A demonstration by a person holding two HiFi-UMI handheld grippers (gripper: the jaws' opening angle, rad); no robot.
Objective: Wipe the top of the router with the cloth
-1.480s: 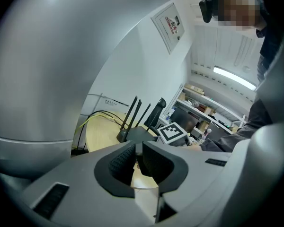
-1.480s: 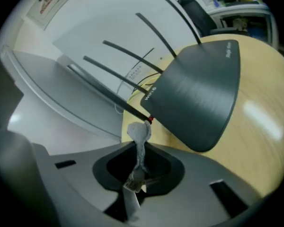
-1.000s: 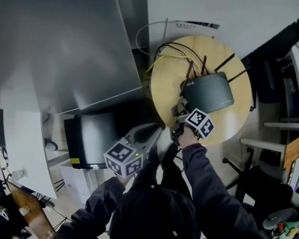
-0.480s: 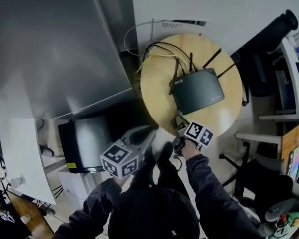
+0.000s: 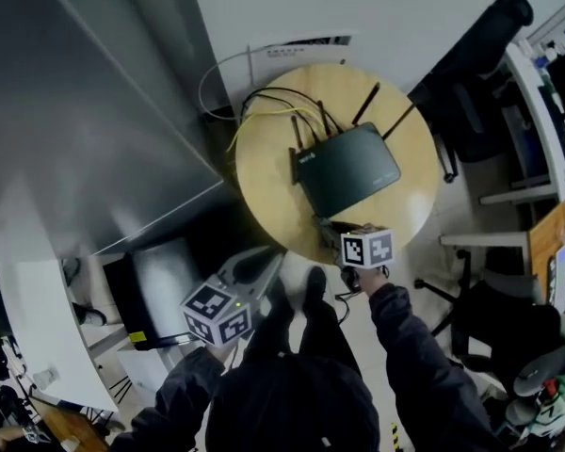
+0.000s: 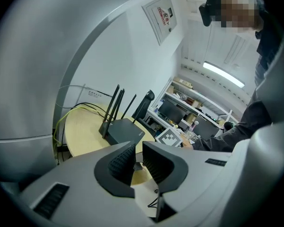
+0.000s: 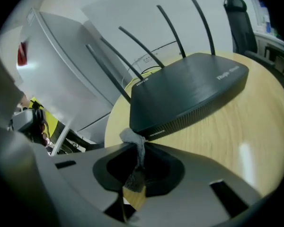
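Cloth [image 7: 132, 138] clamped in right gripper [image 7: 138, 159] is seen only from that gripper. Left gripper [image 6: 138, 156], 7 o'clock of router [image 5: 347, 169], is held slightly parted, empty.

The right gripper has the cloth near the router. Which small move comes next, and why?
Probably raise the right gripper slightly and push it forward, to bring the cloth onto the router top. Its jaws are shut on the cloth, which is at the router's near edge, below the top.
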